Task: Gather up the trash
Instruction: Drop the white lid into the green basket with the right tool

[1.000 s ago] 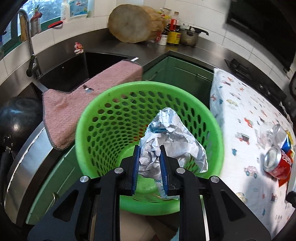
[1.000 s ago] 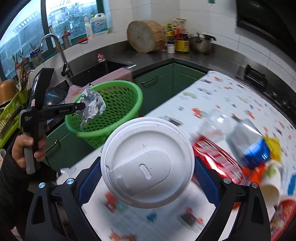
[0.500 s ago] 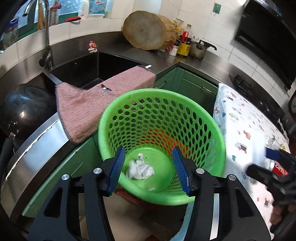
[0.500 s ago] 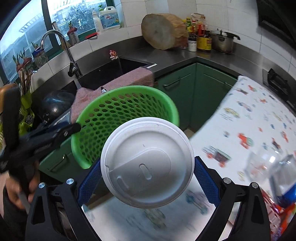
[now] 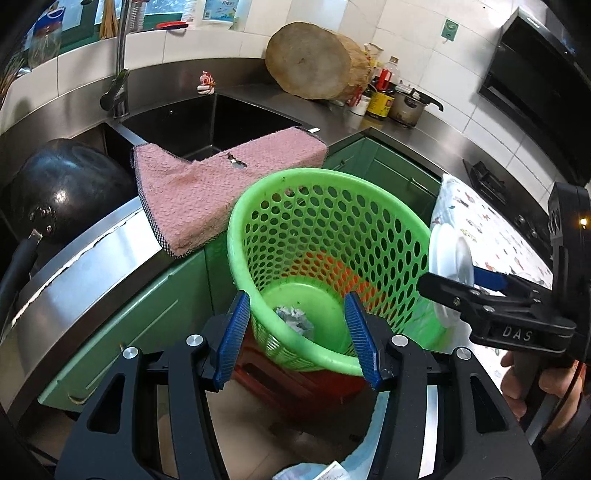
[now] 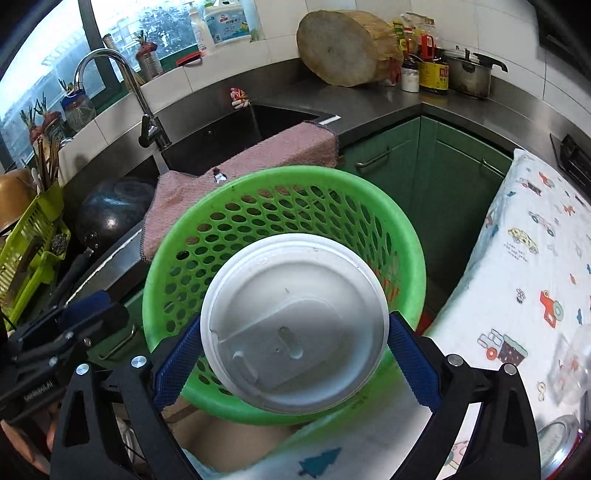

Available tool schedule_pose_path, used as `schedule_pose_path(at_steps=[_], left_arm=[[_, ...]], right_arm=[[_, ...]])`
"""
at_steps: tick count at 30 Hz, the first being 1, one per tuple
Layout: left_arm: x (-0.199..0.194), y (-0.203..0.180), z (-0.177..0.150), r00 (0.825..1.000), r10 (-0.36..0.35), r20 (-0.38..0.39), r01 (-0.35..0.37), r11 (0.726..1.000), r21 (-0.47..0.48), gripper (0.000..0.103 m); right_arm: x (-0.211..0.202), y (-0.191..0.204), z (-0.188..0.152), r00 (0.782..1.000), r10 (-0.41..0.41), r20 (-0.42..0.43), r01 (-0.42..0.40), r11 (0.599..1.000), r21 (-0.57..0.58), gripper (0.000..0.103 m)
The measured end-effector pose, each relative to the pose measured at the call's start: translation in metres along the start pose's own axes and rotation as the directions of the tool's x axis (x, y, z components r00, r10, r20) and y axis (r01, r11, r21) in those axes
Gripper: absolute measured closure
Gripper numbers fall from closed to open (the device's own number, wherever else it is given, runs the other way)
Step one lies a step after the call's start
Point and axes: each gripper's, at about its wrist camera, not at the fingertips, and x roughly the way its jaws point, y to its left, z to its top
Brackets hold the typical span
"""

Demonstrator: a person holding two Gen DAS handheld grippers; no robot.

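The right hand-held gripper (image 6: pixel 295 354) pinches a white cup lid (image 6: pixel 293 323) edge-on beside the green basket (image 5: pixel 413 221) rim, likely poised for dropping. The left hand-held gripper (image 5: pixel 299 332) hangs spread and empty above crumpled foil (image 5: pixel 295 320) lying on the basket's bottom.

We see a stainless steel counter (image 6: pixel 369 99) bending round a corner, with white wall tiles (image 6: pixel 284 22) rising behind it. Set into that counter is a dark sink (image 6: pixel 236 129), a curved chrome faucet (image 6: pixel 122 85) standing at its left edge. Behind the faucet a window (image 6: pixel 74 48) lets in daylight. Below the counter run green cabinet doors (image 6: pixel 391 162) with metal handles.
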Motion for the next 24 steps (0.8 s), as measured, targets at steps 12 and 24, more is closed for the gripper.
schedule_pose_path(at_steps=[12,24], left_arm=[[-0.015,-0.015,-0.003,1.0,-0.023,0.022,0.022,1.0,0.012,0.039],[-0.028,-0.061,-0.013,0.994,-0.104,0.027,0.102,0.992,0.07,0.034]], right_arm=[[-0.044,-0.001,-0.007,0.998,0.014,0.057,-0.014,1.0,-0.002,0.009],[-0.143,-0.062,-0.073,0.969,-0.204,0.14,0.191,0.977,0.096,0.009]])
